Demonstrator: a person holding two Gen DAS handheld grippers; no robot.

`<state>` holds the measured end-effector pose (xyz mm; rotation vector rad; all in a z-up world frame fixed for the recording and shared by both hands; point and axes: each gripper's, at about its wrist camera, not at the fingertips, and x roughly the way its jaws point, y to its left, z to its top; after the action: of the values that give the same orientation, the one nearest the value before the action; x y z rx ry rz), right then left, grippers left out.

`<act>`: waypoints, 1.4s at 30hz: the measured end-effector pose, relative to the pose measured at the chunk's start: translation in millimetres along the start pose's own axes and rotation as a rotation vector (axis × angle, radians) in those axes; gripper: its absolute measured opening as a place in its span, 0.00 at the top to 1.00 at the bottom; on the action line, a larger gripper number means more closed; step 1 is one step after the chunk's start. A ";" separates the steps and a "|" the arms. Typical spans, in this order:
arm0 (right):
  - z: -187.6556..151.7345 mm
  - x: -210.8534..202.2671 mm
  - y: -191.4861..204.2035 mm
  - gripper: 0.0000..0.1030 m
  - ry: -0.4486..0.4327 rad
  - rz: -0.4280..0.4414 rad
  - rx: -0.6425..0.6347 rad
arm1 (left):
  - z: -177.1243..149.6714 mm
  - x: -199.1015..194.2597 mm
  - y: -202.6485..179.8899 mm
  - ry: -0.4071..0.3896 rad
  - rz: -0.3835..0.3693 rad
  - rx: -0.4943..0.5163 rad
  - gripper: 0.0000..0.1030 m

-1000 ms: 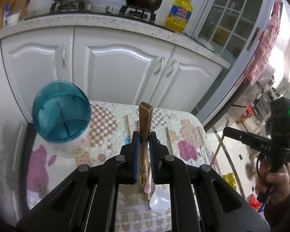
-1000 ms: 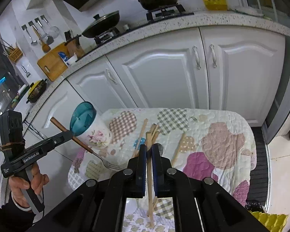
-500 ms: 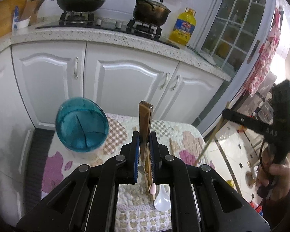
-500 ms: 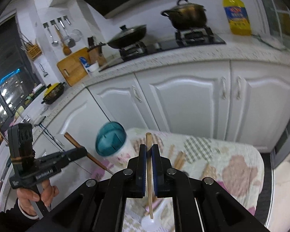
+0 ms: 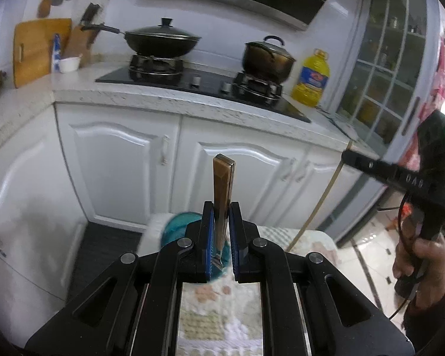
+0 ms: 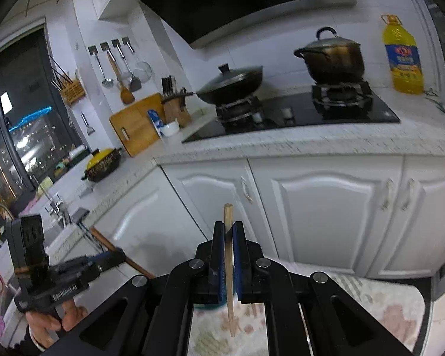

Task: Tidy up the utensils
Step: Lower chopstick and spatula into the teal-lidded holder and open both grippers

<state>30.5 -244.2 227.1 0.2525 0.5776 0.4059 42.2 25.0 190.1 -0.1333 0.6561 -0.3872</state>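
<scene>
My left gripper (image 5: 221, 207) is shut on a brown wooden-handled utensil (image 5: 222, 184) that stands upright between the jaws, its metal end down near the blue utensil holder (image 5: 178, 228), which shows just below and behind the fingers. My right gripper (image 6: 228, 228) is shut on a thin wooden chopstick (image 6: 228, 267), held upright over the patterned table cloth (image 6: 385, 299). The right gripper also shows in the left wrist view (image 5: 353, 155) with the chopstick (image 5: 314, 213) hanging down. The left gripper shows in the right wrist view (image 6: 115, 256) with the brown handle (image 6: 103, 241).
White kitchen cabinets (image 5: 127, 163) stand close behind the table. On the counter are a stove with a black wok (image 5: 160, 40), a pot (image 5: 267, 57) and a yellow oil bottle (image 5: 311, 77). The quilted cloth (image 5: 219, 311) lies under the left gripper.
Both grippers have risen and tilted up with their utensils; the views now face the counter. The blue holder has slid down to just below the left fingers. Other table utensils have dropped out of sight.
</scene>
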 end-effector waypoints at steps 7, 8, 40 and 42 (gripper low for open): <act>20.3 54.2 14.4 0.95 0.001 0.018 0.003 | -3.0 32.8 15.6 0.025 0.106 0.034 0.92; 20.3 60.0 15.2 0.95 0.001 0.013 0.000 | -4.8 38.6 17.5 0.032 0.119 0.040 0.92; -87.7 121.5 -28.3 0.62 0.279 -0.066 0.068 | -56.7 72.1 39.6 0.127 0.163 -0.112 0.66; -94.7 114.6 -28.1 0.61 0.277 -0.078 0.063 | -58.7 61.2 36.9 0.110 0.167 -0.126 0.63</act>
<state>71.9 -207.8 86.2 0.2350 0.8708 0.3495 61.7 35.1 100.3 -0.1770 0.7942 -0.1934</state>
